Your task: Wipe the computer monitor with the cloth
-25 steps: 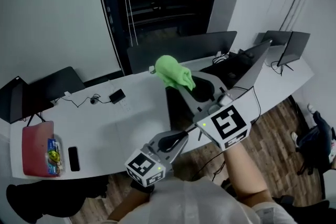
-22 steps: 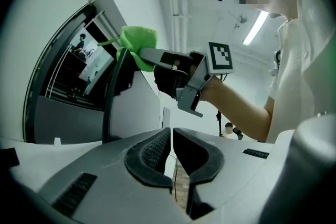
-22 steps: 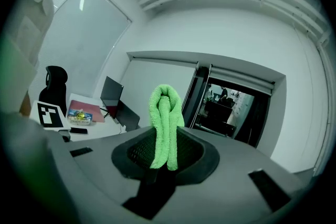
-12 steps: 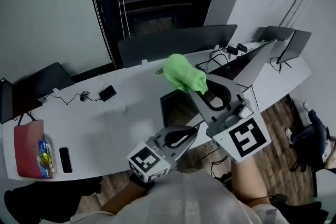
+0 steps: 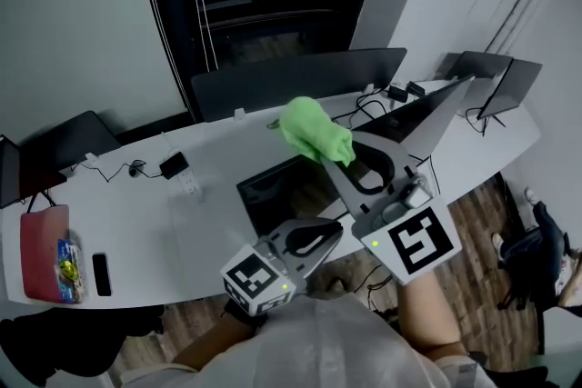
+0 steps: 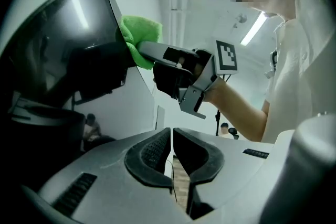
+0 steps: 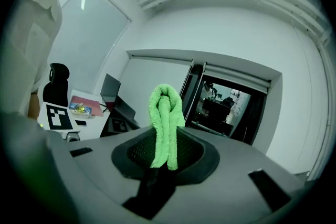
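At the near edge of the tabletop (image 5: 209, 236), centre: computer monitor (image 5: 273, 195). Over its right side: cloth (image 5: 314, 130), between the fingers of the right gripper (image 5: 335, 157). Just before the monitor, off the tabletop: left gripper (image 5: 332, 232). Left of the monitor: power strip (image 5: 188, 184). At the far left end: phone (image 5: 101, 273), beside a pouch (image 5: 41, 263). To the right: open laptop (image 5: 427, 118). Behind, along the far edge: wide monitor (image 5: 300, 77).
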Motion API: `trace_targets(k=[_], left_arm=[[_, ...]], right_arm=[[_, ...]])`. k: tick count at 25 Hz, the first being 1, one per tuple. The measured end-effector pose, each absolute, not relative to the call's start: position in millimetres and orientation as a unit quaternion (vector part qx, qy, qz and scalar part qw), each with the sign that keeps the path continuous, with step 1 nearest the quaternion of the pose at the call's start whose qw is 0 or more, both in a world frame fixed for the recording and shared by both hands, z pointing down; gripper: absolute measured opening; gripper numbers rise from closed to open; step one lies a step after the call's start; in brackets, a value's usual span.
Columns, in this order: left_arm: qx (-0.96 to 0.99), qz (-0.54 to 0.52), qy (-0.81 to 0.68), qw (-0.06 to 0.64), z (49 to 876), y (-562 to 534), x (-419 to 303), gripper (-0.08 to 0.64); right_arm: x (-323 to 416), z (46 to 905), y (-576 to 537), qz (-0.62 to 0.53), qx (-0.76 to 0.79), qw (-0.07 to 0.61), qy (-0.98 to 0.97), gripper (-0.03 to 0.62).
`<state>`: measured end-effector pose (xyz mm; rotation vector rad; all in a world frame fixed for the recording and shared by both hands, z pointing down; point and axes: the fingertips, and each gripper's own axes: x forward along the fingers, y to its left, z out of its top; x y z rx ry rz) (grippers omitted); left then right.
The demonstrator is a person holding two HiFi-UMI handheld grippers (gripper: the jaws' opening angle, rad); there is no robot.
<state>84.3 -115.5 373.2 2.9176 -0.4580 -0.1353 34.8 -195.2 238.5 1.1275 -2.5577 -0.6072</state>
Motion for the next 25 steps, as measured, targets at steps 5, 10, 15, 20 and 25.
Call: trace_targets(k=[5, 10, 15, 20, 25], left_arm=[[0.978, -0.056, -0.178, 0.090, 364, -127, 122, 0.026], [0.970, -0.073, -0.217, 0.082, 354, -144, 171, 0.026], [0.958, -0.082, -0.261, 0.083, 359, -155, 183, 0.026], [0.947, -0.082, -0.299, 0.089, 369, -155, 194, 0.026], [0.938, -0.085, -0.322, 0.095, 380, -151, 191, 0.026]], right_arm=[[65, 245, -206, -0.218, 0.372, 0.176, -0.885, 0.069], [106, 240, -222, -0.222, 0.347, 0.183, -0.892, 0.069], [118, 241, -230, -0.231, 0.324, 0.174, -0.901, 0.069], [135, 243, -236, -0.232, 0.315, 0.164, -0.905, 0.069], [130, 249, -241, -0.230, 0.305, 0.147, -0.912, 0.069]])
